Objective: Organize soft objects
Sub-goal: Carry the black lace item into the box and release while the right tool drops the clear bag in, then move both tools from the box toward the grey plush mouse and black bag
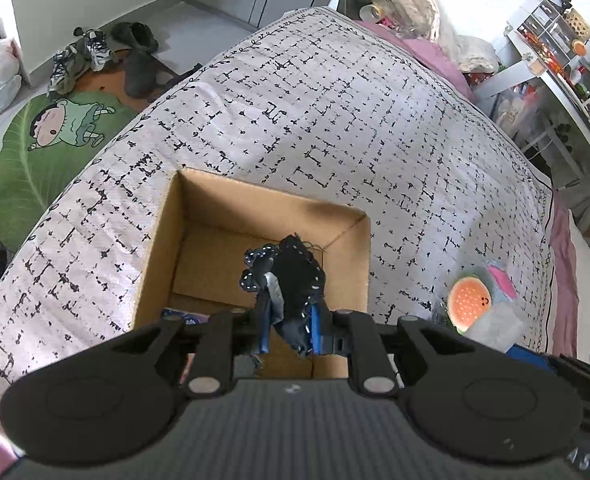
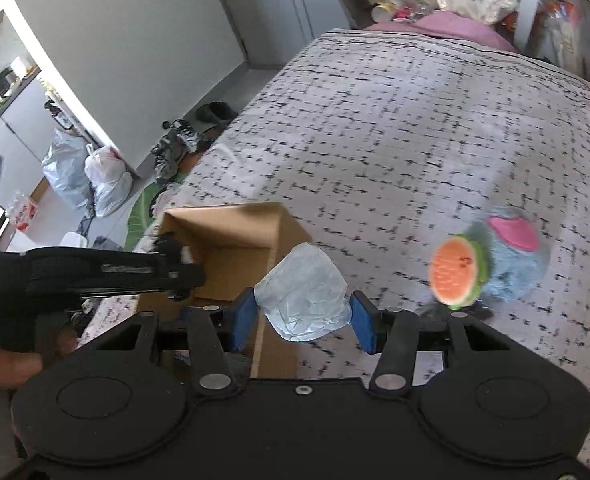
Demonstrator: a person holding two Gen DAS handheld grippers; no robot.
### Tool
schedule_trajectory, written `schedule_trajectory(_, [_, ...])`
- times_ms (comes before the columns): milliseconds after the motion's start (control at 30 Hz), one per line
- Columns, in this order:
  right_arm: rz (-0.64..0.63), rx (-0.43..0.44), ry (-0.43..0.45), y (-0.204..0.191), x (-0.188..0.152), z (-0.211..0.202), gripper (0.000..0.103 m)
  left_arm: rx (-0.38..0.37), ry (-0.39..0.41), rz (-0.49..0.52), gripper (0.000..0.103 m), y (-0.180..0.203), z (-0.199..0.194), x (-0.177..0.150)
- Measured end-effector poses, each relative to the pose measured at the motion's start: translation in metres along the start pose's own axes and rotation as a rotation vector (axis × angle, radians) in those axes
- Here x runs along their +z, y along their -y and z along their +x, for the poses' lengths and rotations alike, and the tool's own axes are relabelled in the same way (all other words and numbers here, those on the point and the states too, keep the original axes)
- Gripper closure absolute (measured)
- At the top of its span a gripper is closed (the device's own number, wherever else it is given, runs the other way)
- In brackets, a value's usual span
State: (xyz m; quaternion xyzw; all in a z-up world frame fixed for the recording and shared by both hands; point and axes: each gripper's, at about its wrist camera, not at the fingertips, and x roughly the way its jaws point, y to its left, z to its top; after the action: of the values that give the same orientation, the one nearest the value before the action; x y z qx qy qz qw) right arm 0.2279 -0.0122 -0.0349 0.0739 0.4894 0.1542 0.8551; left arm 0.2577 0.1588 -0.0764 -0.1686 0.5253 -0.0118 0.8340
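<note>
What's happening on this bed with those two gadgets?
A person is sorting soft things into a cardboard box on the bed. The left tongs hold a dark cloth over the box. The right tongs grip a pale blue bag beside it. A watermelon plush lies on the bed.

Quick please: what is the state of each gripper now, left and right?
Left gripper: closed on a black fabric piece, above the cardboard box.
Right gripper: closed on a pale blue crumpled bag.
</note>
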Motion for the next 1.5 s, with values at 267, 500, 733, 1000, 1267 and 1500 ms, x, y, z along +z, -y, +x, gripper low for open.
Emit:
schedule_trajectory(267, [-0.017,0.05,-0.009,-0.025,0.001,0.008,0.053,0.051,0.02,-0.01,0.066,-0.014,-0.012,-0.001])
schedule_trajectory(500, [-0.022,0.067,-0.024,-0.034,-0.002,0.019,0.053,0.084,0.046,-0.047,0.054,-0.029,-0.029,-0.003])
schedule_trajectory(733, [-0.029,0.096,-0.046,-0.039,-0.005,0.019,0.051,0.089,0.064,-0.08,0.044,-0.035,-0.038,-0.003])
schedule_trajectory(1000, [-0.028,0.126,-0.078,-0.034,-0.015,0.014,0.033,0.088,0.074,-0.065,0.033,-0.029,-0.042,-0.007])
schedule_trajectory(1267, [0.001,0.063,-0.067,-0.005,-0.021,0.004,0.026,0.093,0.05,-0.033,0.023,-0.019,-0.041,-0.014])
schedule_trajectory(1500, [0.024,0.026,-0.038,0.024,-0.027,-0.008,0.014,0.096,0.052,-0.008,0.013,-0.005,-0.04,-0.019])
